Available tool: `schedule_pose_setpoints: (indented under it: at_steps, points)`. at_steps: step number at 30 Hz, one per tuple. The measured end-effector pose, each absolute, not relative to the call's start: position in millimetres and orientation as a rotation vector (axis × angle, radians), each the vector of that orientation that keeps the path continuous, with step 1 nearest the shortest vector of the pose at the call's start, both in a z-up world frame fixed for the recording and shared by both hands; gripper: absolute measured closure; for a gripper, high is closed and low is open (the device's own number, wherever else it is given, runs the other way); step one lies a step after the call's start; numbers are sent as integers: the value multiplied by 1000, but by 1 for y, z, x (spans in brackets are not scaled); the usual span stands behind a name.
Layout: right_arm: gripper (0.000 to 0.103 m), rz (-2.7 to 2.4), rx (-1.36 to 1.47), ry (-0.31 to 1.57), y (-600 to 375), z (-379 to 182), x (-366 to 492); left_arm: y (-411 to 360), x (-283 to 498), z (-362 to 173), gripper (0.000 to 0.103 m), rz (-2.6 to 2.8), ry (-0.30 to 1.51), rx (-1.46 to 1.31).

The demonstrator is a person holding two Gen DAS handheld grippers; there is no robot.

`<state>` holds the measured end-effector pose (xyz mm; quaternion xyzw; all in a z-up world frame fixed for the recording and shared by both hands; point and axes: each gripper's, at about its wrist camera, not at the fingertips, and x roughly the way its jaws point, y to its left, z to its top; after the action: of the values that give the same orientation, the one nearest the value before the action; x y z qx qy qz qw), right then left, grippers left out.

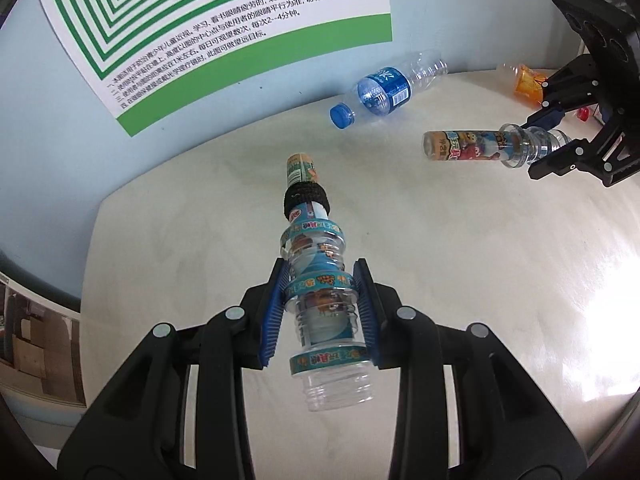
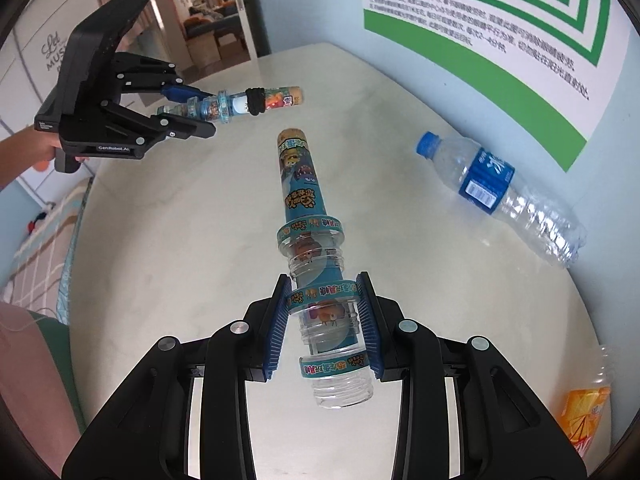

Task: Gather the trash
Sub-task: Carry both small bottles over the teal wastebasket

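Through the left wrist view we see our left claw (image 1: pixel 320 304) clamped on a clear ribbed bottle with a black band (image 1: pixel 310 264), its blue pads pressing the cartoon-labelled rings, the bottle lifted clear of the pale tabletop (image 1: pixel 440 280); beyond it a blue-capped water bottle (image 1: pixel 384 88) lies on its side near the wall poster (image 1: pixel 224 32); at the right our right claw (image 1: pixel 554 136) grips a second cartoon bottle (image 1: pixel 484 148), and an orange bottle (image 1: pixel 526 82) lies behind it.

Through the right wrist view we see the right claw (image 2: pixel 322 320) closed on the second cartoon bottle (image 2: pixel 310 248) above the tabletop (image 2: pixel 180 240); the left claw (image 2: pixel 196 112), held by a hand (image 2: pixel 40 148), carries the banded bottle (image 2: pixel 240 102); the water bottle (image 2: pixel 500 196) lies at the right; the orange bottle (image 2: pixel 584 416) sits at the lower right edge.
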<state>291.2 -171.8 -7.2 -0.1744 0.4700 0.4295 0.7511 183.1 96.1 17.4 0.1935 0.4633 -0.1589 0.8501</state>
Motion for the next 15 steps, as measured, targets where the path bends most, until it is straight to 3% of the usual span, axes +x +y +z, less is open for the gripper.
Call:
schedule_pose_setpoints:
  at_steps: [7,15]
  points:
    - [69,1108,-441,955,-111,12,271,133,117,56,72,-178,951,357]
    - [69,1395,-538,896,18,26,210,199,12,48,72,81,1017,259]
